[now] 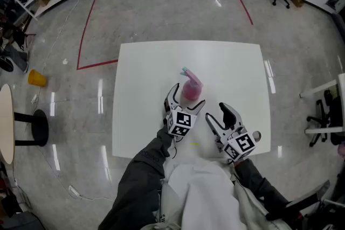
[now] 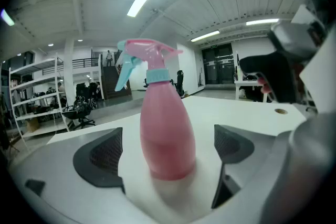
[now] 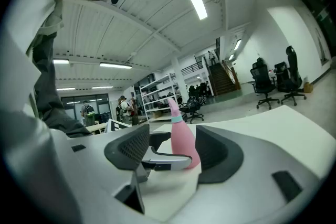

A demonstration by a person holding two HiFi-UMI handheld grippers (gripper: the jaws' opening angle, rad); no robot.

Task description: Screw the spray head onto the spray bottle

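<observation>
Both finger pairs spread: your left gripper [image 1: 186,99] flanks the smooth pink teardrop bottle [image 2: 167,134] mid-frame, right gripper [image 1: 217,113] empty, on the glossy white table [image 1: 232,67].

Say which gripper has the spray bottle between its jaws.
The left gripper: its open jaws flank the pink bottle; the right gripper stands apart, empty.

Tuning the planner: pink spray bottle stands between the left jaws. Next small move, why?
Probably close the left gripper on the pink plastic spray bottle. It stands upright on the white table between the open jaws, touching neither; the pink-and-teal spray head sits on its neck, tightness unclear. The right gripper is open and empty.
</observation>
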